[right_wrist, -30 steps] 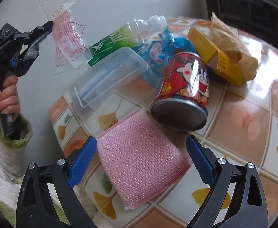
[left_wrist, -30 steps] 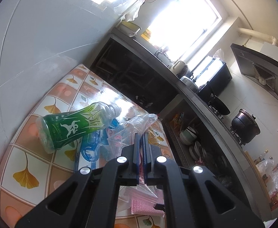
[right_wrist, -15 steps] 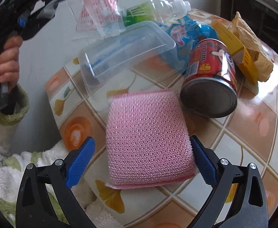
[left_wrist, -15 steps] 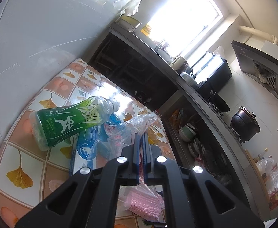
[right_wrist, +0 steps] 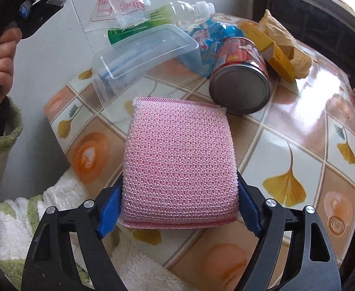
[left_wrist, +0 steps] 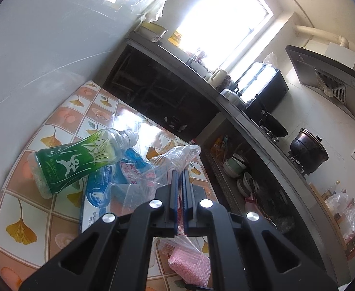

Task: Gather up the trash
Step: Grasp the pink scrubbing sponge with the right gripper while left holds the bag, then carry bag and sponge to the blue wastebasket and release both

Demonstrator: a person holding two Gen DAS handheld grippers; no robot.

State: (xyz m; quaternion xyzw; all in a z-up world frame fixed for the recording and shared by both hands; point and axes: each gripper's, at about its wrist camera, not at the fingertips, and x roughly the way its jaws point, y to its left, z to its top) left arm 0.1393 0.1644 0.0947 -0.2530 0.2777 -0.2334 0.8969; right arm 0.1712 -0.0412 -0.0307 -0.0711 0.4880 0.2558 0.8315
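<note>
A pink mesh sponge (right_wrist: 177, 160) lies on the tiled table (right_wrist: 298, 145) near its front edge. My right gripper (right_wrist: 179, 184) straddles it, its jaws closing. The blue pads (right_wrist: 109, 208) touch the sponge's left and right sides. My left gripper (left_wrist: 179, 179) is shut on a clear plastic bag with red print (left_wrist: 167, 165). It holds the bag (right_wrist: 121, 2) above the table's far left. The sponge (left_wrist: 189, 264) also shows under the left gripper.
On the table lie a green bottle (left_wrist: 80, 162), a clear plastic box (right_wrist: 141, 53), a blue wrapper (right_wrist: 209, 36), a red can (right_wrist: 240, 72) on its side, and a yellow carton with a brown paper bag (right_wrist: 284, 48). A grey wall runs along the left; a kitchen counter (left_wrist: 250, 126) stands behind.
My right gripper has come forward over the pink sponge and its jaws have narrowed onto the sponge's sides. The left gripper still holds the bag, barely moved.
</note>
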